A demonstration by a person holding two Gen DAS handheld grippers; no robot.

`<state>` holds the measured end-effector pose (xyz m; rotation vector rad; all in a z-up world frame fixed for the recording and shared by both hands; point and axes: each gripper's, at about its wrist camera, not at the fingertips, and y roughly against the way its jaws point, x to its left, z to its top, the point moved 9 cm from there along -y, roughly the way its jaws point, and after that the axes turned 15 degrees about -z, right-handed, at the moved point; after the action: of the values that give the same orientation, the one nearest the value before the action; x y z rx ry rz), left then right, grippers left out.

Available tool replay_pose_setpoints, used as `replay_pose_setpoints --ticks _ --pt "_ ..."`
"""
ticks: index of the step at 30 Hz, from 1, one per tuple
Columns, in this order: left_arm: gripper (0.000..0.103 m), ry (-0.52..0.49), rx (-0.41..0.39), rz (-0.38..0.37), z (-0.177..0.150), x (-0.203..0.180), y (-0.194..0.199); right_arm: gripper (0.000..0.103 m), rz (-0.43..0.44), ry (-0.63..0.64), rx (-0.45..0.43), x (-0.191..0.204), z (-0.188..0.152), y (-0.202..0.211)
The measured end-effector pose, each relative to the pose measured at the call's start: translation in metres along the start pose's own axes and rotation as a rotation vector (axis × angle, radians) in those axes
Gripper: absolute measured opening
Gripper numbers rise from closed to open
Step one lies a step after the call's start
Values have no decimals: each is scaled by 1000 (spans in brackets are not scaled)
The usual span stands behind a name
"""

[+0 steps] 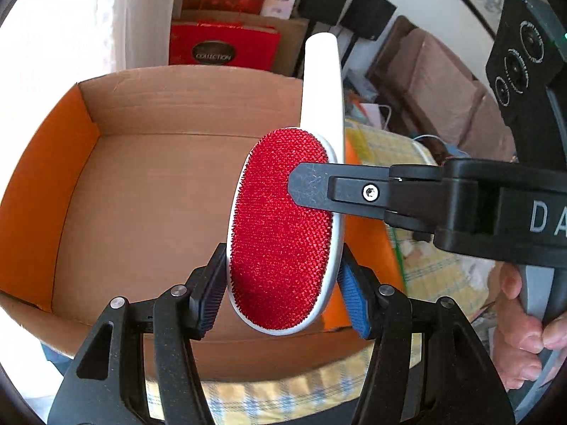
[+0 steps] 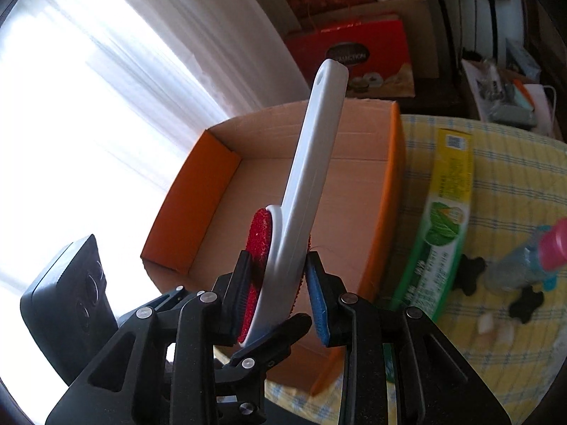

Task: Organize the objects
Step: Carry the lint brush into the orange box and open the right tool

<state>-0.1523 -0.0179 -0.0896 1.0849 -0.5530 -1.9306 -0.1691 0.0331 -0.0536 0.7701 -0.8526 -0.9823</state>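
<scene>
A lint brush (image 1: 280, 226) with a red bristle pad and a long white handle (image 2: 312, 163) hangs over an open cardboard box (image 1: 141, 194) with orange side walls (image 2: 205, 191). My left gripper (image 1: 281, 301) is shut on the edges of the brush's oval head near its lower end. My right gripper (image 1: 312, 186) comes in from the right and is shut across the head's two faces, one finger pressing on the red pad. In the right wrist view its blue-padded fingers (image 2: 319, 301) clamp the head, and a finger of the left gripper (image 2: 280, 333) shows just below.
The box stands on a yellow checked cloth (image 2: 496, 184). To its right lie a long green and yellow carton (image 2: 446, 219), a bottle with a pink cap (image 2: 524, 265) and small black pieces (image 2: 467, 272). Red gift boxes (image 1: 223, 46) stand behind. A hand (image 1: 521, 336) holds the right gripper's handle.
</scene>
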Motion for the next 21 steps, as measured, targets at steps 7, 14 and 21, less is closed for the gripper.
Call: replay_pose_setpoints --ticks 7,14,21 --pt "54 -14 45 24 -8 -1 -11 30 -26 24 51 3 2 -21" --pt "53 -31 59 46 -12 -5 -18 24 -66 38 59 3 -5 -28" --pt "58 -26 37 50 -10 -3 -11 24 -83 26 20 -4 -4 -10"
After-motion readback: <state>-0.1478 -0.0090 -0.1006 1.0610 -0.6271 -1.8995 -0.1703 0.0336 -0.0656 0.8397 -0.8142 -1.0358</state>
